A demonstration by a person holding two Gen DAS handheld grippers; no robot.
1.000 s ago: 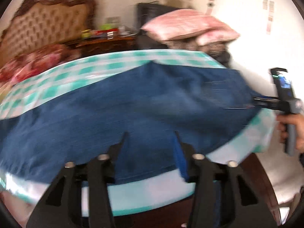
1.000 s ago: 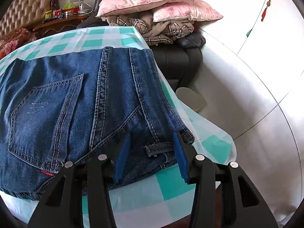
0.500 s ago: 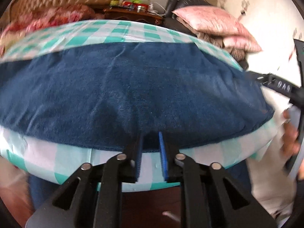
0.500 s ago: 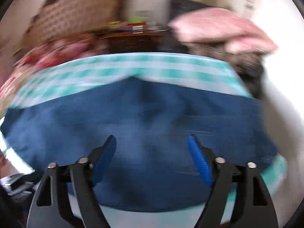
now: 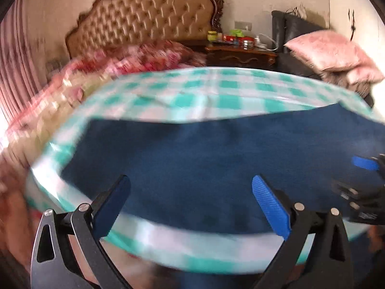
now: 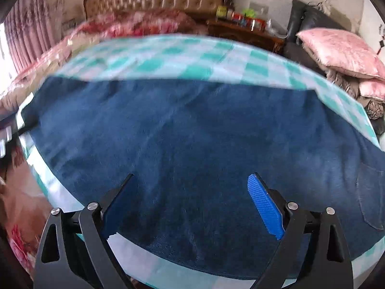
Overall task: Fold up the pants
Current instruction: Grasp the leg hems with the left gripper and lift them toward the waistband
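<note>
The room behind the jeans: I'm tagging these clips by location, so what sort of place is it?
Most likely a home bedroom: a tufted headboard stands against the wall, floral bedding lies below it, and a cluttered wooden nightstand stands beside it.

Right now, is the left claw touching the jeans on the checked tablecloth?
Cannot tell. In the left wrist view the left claw is opening, nothing between its pads, above the jeans; blur hides any gap.
</note>
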